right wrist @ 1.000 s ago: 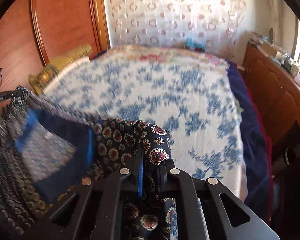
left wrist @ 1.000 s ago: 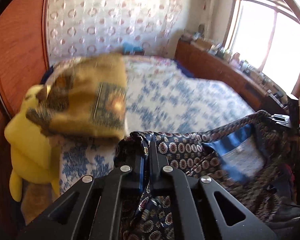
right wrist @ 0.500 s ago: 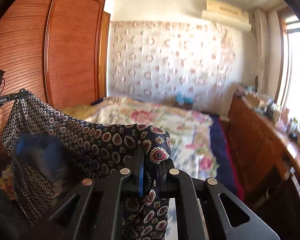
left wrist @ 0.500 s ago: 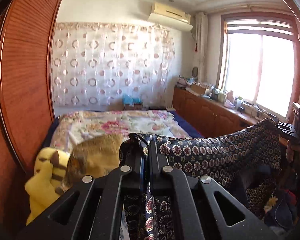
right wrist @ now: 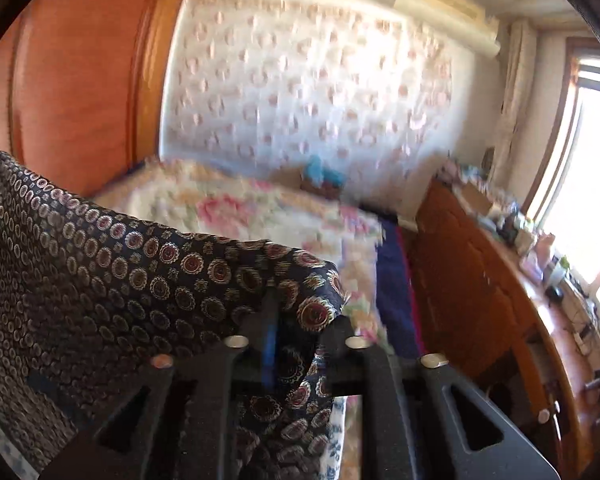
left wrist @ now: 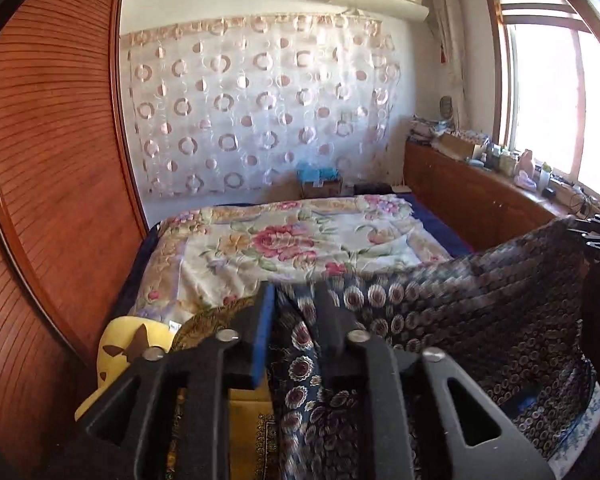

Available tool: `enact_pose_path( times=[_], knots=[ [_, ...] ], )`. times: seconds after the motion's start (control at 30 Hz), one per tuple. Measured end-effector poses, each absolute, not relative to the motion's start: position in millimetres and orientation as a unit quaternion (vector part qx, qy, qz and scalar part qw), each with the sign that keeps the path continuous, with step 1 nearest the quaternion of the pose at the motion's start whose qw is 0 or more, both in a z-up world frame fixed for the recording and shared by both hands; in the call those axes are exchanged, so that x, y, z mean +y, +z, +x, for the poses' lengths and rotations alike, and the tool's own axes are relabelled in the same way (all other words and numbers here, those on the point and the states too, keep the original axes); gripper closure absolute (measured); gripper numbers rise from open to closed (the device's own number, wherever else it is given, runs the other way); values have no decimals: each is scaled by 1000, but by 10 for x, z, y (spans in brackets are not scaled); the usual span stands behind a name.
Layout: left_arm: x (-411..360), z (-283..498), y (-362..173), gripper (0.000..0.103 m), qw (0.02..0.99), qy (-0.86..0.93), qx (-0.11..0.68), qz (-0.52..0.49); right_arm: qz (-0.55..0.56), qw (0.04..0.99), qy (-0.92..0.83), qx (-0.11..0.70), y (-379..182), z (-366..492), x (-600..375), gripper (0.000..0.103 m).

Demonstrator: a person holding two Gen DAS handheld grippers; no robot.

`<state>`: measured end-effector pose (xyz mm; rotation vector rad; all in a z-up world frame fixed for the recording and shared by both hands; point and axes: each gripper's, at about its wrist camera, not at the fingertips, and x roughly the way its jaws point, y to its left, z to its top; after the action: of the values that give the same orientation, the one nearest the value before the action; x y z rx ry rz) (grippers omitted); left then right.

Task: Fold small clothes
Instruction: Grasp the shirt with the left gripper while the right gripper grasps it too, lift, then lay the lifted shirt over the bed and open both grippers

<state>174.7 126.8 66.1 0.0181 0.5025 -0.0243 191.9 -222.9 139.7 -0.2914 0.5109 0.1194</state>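
A dark navy garment printed with red-and-gold medallions (left wrist: 451, 320) hangs stretched between the two grippers above the near end of a bed covered by a cream quilt with pink flowers (left wrist: 284, 248). The left gripper (left wrist: 294, 304) has its jaws parted a little, with a fold of the cloth running down between them, the blue pad on one finger standing clear of the fabric. The right gripper (right wrist: 300, 316) has its jaws narrowly apart as well, a corner of the garment draped over and between them; this view is blurred. A yellow plush toy (left wrist: 120, 356) sits beside the reddish wooden wardrobe (left wrist: 52, 184), near the left gripper.
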Motion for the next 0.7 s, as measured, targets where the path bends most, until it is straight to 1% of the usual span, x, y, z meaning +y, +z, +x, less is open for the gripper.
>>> enact_pose_path(
  times=[0.03,0.1,0.13,0.17,0.2,0.33,0.37,0.53,0.7],
  knots=[
    [1260,1726,610,65,968,-17,249,9,-139,954,51,261,1310,1958,-2227,55],
    [1227,1662,517,51,965,-39,260,2,-121,954,55,269,1185,1942,-2238,55],
    [1212,1630,460,46,962,-47,271,-3,-112,954,64,272,1126,1917,-2245,55],
    [1201,1604,395,33,958,-56,280,-9,-107,952,71,277,1070,1899,-2263,55],
    [1179,1564,332,26,956,-66,284,-12,-107,951,73,281,1023,1874,-2275,55],
    [1021,1409,190,25,951,-82,299,-12,-96,946,90,296,853,1884,-2501,55],
    [991,1399,165,25,950,-85,301,-13,-94,945,93,299,874,2042,-2544,55],
    [724,1228,-63,25,944,-100,316,5,-56,940,103,320,752,1875,-2786,55],
    [501,1178,-355,25,928,-115,354,15,-9,931,104,349,532,1924,-2968,55]
  ],
)
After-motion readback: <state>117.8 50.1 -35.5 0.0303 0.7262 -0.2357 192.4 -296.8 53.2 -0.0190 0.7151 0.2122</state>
